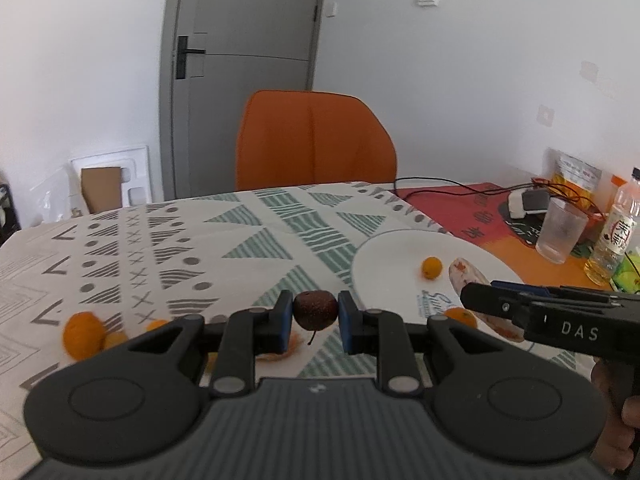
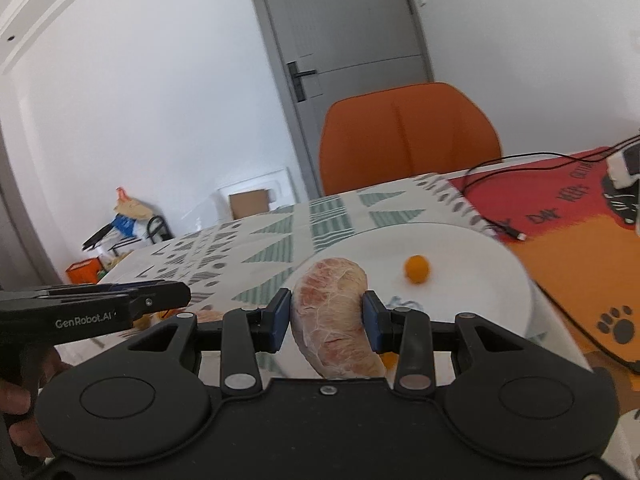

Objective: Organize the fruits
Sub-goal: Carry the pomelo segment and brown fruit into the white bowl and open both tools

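My left gripper (image 1: 315, 314) is shut on a small dark brown fruit with a stem (image 1: 315, 310), held above the patterned tablecloth just left of the white plate (image 1: 396, 252). My right gripper (image 2: 327, 316) is shut on a peeled pink pomelo segment (image 2: 334, 320), held over the near edge of the white plate (image 2: 480, 280). A small orange kumquat (image 2: 416, 269) lies on the plate; it also shows in the left wrist view (image 1: 431, 267). Another orange fruit (image 1: 460, 316) sits at the plate's near side. Several oranges (image 1: 82, 335) lie on the cloth at left.
An orange chair (image 1: 314, 140) stands behind the table. At right on a red and orange mat (image 2: 580, 248) are a plastic cup (image 1: 560, 230), a bottle (image 1: 614, 232), a snack bag (image 1: 576, 172) and a black cable (image 2: 500, 216). Peel scraps (image 1: 272, 356) lie under my left gripper.
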Tool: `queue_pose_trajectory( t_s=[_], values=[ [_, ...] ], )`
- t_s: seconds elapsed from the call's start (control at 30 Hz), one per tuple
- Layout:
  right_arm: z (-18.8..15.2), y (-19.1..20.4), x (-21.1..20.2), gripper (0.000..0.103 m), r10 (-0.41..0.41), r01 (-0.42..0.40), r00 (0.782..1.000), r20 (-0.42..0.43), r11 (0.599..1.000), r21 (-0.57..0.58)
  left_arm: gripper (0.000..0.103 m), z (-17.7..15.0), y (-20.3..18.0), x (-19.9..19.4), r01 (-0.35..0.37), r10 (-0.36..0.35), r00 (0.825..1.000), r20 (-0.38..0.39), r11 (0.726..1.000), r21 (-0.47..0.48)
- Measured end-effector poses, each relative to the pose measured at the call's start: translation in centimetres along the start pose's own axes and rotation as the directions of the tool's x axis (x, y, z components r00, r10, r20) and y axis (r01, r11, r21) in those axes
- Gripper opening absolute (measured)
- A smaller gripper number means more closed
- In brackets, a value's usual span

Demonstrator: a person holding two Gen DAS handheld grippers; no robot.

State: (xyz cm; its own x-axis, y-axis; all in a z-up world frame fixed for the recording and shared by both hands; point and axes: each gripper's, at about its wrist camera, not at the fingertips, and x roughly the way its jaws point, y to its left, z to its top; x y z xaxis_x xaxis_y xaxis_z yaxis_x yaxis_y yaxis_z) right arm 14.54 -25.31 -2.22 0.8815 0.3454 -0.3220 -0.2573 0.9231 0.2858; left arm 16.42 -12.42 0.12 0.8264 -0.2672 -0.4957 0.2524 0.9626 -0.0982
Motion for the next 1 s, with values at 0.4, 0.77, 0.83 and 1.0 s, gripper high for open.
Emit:
queue_pose_trajectory(
  t_s=[0.4, 0.77, 0.83, 1.0],
  values=[
    [-0.3, -3.2, -0.1, 0.037, -0.055, 0.055, 0.998, -0.003, 0.998, 0.038, 0.022, 0.4, -2.9, 3.0, 0.043, -0.042, 0.999, -0.031, 0.998, 0.037],
    [-0.2, -5.1, 0.7, 0.038, -0.088, 0.088, 0.996, 0.006, 0.993, 0.077, 0.022, 1.1, -4.9, 5.1, 0.083, -0.080, 0.996, -0.039, 0.995, 0.063],
    [-0.3, -5.2, 0.7, 0.043, -0.097, 0.095, 0.995, 0.014, 0.992, 0.083, 0.022, 1.2, -5.1, 5.4, 0.089, -0.086, 0.995, -0.040, 0.994, 0.066],
    [-0.3, -5.5, -0.3, 0.056, -0.103, 0.100, 0.994, 0.034, 0.992, 0.079, 0.022, 1.2, -5.6, 6.2, 0.112, -0.110, 0.993, -0.053, 0.992, 0.053]
  ],
)
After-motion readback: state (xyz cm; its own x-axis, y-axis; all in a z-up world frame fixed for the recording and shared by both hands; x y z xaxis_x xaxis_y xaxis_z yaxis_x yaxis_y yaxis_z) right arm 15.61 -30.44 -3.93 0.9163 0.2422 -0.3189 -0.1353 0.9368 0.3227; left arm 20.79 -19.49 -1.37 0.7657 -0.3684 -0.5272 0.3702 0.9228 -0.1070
